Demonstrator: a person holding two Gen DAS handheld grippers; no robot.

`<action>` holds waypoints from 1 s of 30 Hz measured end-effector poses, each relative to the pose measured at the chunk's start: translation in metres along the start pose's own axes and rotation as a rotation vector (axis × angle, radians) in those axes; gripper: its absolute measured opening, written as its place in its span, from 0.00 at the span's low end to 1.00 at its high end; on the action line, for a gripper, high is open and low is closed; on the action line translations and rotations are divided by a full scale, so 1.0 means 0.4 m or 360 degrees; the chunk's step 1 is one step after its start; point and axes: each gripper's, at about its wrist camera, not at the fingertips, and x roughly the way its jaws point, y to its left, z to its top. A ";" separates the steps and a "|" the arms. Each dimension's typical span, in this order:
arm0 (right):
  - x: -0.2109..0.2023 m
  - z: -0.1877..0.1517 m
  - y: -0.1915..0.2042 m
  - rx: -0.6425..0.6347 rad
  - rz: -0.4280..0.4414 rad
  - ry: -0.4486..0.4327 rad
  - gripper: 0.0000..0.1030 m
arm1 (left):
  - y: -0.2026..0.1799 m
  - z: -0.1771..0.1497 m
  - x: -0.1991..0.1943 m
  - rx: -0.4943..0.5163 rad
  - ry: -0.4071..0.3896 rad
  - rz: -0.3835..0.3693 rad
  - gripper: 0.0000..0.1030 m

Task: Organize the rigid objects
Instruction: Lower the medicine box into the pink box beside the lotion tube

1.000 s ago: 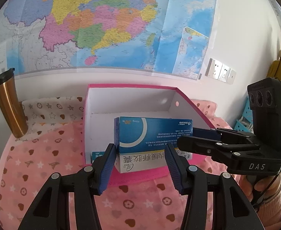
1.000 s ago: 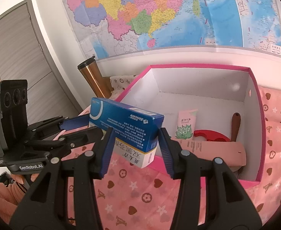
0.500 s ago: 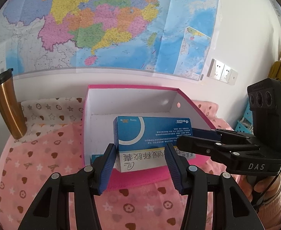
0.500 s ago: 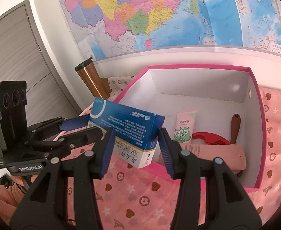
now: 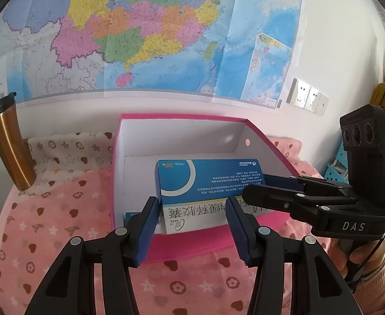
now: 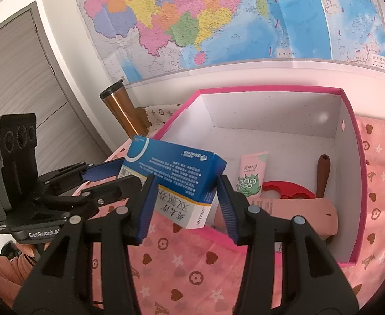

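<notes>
The blue-and-white medicine box (image 6: 176, 181) is held clamped by both the right gripper (image 6: 186, 202) and left gripper (image 5: 190, 223) over the pink bin's (image 6: 271, 89) near-left rim (placing step); lowering inside and releasing is judged next.

A glossy cardboard medicine carton (image 5: 208, 181) hangs over a matt pink paperboard box (image 6: 350, 136) with a speckled white lining. Soft printed cloth (image 5: 61, 210) covers the tabletop; a brushed-metal tumbler (image 5: 8, 144) stands at its far-left edge.

Bright even daylight, soft shadows, sharp focus, strong fisheye bending, dark vignetted corners
</notes>
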 end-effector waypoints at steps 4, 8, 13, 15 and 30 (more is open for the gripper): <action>0.003 0.002 -0.001 0.0005 0.0001 0.0002 0.48 | 0.002 0.001 0.003 -0.0003 0.0000 0.0001 0.51; 0.005 0.003 -0.002 0.0006 0.0001 0.0004 0.48 | 0.003 0.002 0.004 -0.0001 0.0002 0.0003 0.51; 0.010 0.005 -0.006 0.0010 -0.0004 0.0008 0.48 | 0.008 0.004 0.009 -0.0005 0.0009 0.0007 0.51; 0.010 0.006 -0.007 0.0010 -0.0004 0.0008 0.48 | 0.009 0.004 0.011 -0.0005 0.0009 0.0009 0.51; 0.015 0.006 -0.010 0.0017 -0.0008 0.0012 0.48 | 0.017 0.005 0.027 -0.0009 0.0028 0.0022 0.51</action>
